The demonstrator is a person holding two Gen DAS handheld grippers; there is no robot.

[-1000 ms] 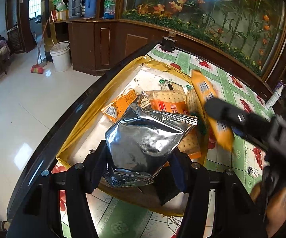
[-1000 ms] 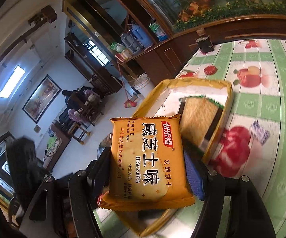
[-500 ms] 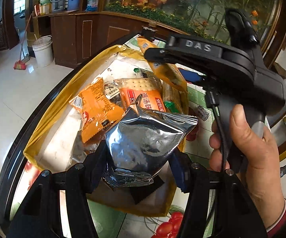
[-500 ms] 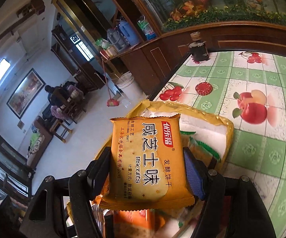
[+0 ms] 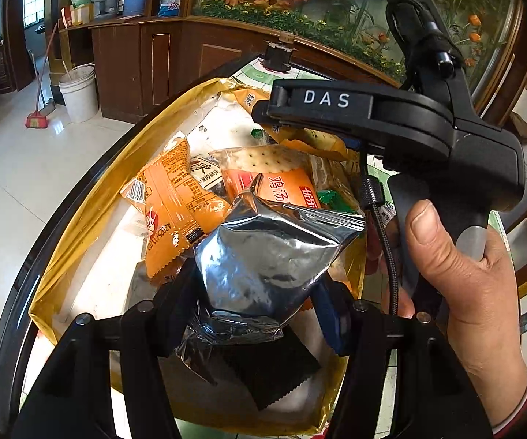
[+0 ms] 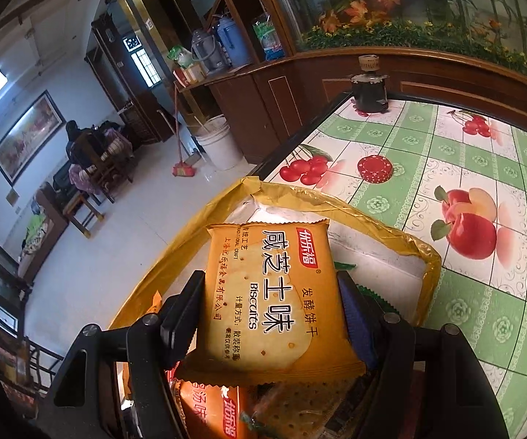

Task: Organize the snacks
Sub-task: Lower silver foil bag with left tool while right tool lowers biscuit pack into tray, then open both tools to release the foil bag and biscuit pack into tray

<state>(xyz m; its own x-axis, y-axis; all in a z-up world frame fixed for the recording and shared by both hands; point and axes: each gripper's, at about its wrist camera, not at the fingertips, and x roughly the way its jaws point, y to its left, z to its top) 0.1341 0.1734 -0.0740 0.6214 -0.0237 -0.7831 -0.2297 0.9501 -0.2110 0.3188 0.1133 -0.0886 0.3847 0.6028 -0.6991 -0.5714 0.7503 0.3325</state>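
- Green checked tablecloth (image 6: 457, 314) with cherries and apples, dark wood cabinet behind, white bucket (image 5: 79, 93) on shiny floor at upper left.
- Left gripper (image 5: 260, 292), low middle of its view: clamped on a silver foil bag (image 5: 263, 259), pads pressing both sides, bag crinkled and puffy.
- Right gripper (image 6: 274, 314), low middle of its view: squeezing an orange biscuit pack (image 6: 271, 292) by its two edges, flat, shiny, red logo and the word "Biscuits" on front.
- Same gripper seen in the left view as a black tool marked DAS, held by a hand (image 5: 461, 285) at right, biscuit pack poking out above the pile.
- Just under both: a yellow box (image 5: 80, 219) with white inside, already holding orange packs and cracker packs, piled and tilted.
- Might go wrong: two grippers very near over one box, so could bump and knock a pack loose.
- Might go wrong: foil bag slippery and soft, could slide out early and land on the cloth.
- Might go wrong: pile messy, so a dropped pack could lean on the rim and tip over the side.
- Might go wrong: box close to the table edge on the left, so a push could shove it toward the floor.
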